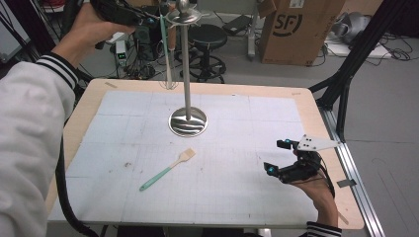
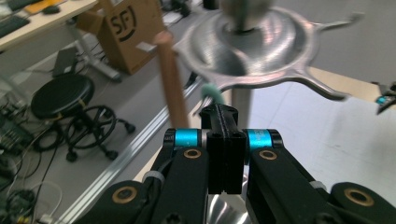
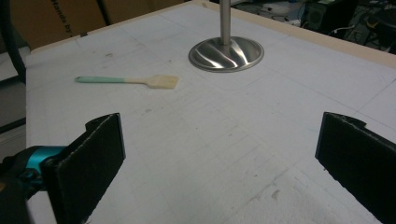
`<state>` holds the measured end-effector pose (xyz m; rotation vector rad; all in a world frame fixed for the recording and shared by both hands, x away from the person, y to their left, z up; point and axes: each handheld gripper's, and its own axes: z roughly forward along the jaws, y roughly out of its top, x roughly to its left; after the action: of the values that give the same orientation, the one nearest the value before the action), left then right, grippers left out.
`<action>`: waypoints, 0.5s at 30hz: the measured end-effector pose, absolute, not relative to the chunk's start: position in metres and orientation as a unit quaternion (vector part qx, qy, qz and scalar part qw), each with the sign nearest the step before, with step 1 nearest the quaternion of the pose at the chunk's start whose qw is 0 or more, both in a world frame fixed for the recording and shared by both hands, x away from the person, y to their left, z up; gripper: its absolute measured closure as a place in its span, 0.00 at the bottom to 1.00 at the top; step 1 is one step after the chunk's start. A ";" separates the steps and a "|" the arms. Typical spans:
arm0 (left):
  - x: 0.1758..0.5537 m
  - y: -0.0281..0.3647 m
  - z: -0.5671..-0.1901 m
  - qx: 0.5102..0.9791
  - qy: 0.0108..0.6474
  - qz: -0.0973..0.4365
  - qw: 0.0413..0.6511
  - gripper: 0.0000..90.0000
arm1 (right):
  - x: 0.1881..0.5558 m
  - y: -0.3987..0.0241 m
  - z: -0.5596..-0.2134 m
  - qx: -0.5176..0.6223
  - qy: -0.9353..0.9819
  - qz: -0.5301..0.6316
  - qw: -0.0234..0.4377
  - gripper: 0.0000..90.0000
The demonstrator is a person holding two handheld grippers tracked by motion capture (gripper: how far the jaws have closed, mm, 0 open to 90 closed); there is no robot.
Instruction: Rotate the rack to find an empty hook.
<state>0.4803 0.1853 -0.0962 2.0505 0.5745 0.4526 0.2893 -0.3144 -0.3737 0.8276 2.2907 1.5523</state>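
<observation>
Two grippers were at work above a table (image 1: 89,106) covered by a white gridded mat (image 1: 237,143). The left gripper (image 1: 148,19), raised at the top of a steel rack (image 1: 187,74), had its jaws pressed together on the mint-green tip of a long-handled utensil (image 1: 165,49). In the high view this utensil hung nearly upright just beside the rack's pole, its lower end near the table's far edge, too small to identify. In the left gripper view the green tip (image 2: 212,93) lay directly under one of the hooked arms of the rack's crown (image 2: 261,51), with a wooden handle (image 2: 170,84) already hanging alongside; the coming move appeared to turn on carrying that tip onto the hook. The right gripper (image 1: 284,158) rested low at the table's right side, jaws spread wide and empty. A pastry brush (image 1: 168,170) lay flat on the mat, its long axis diagonal, bristles toward the rack's base (image 1: 188,122); the right gripper was nearer to it.
</observation>
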 end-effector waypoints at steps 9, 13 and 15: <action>0.462 0.183 -0.092 0.846 0.218 0.180 0.452 1.00 | 0.287 -0.316 -0.371 0.284 0.783 0.538 0.129 0.00; 0.450 0.182 -0.089 0.849 0.218 0.176 0.448 1.00 | 0.286 -0.315 -0.370 0.281 0.783 0.539 0.130 0.00; 0.444 0.182 -0.088 0.849 0.220 0.175 0.448 1.00 | 0.285 -0.315 -0.369 0.280 0.782 0.541 0.130 0.00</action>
<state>0.4437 0.1824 -0.0878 2.1001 0.5435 0.4325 0.2853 -0.3153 -0.3694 0.8147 2.2730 1.5724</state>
